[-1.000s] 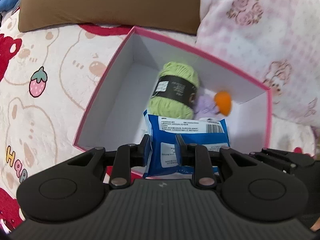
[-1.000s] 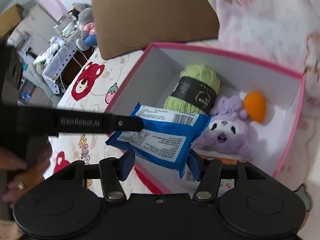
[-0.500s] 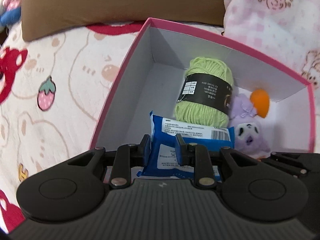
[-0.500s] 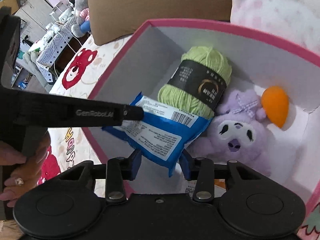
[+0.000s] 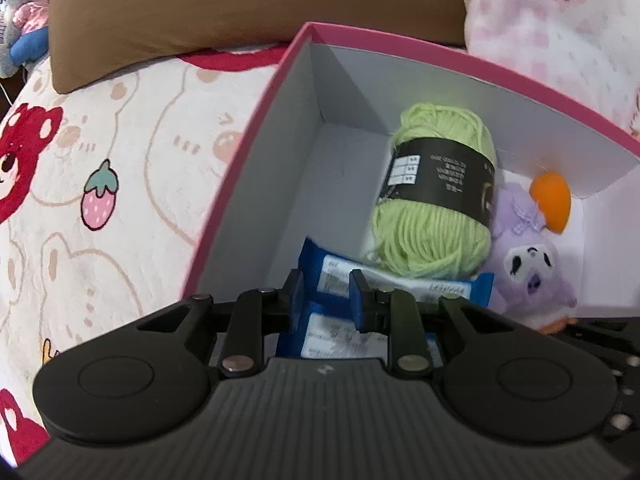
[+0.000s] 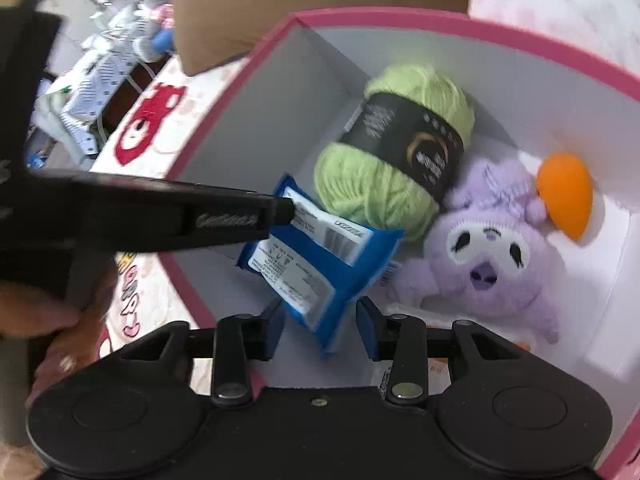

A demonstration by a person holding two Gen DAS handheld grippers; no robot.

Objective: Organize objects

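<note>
A blue snack packet (image 5: 332,280) hangs just inside the pink box (image 5: 240,168), its top edge against the green yarn ball (image 5: 436,200). My left gripper (image 5: 326,294) is shut on the packet's edge. In the right wrist view it reaches in from the left and pinches the packet (image 6: 316,264) at its upper corner, where the left gripper (image 6: 286,210) ends. My right gripper (image 6: 322,326) has its jaws opening, and the packet's lower corner hangs between them with gaps on both sides. A purple plush (image 6: 484,256) and an orange egg-shaped thing (image 6: 566,196) lie further right.
The box (image 6: 224,112) sits on a bedspread (image 5: 100,200) printed with bears and strawberries. A brown pillow (image 5: 240,8) lies behind it and a pink blanket (image 5: 560,20) to the right. A hand (image 6: 60,320) holds the left gripper's handle. Printed cards (image 6: 400,376) lie at the box's near wall.
Both grippers have sunk toward the box, carrying the packet down beside the yarn. The right jaws narrowed around the packet's corner and have now spread apart again.
</note>
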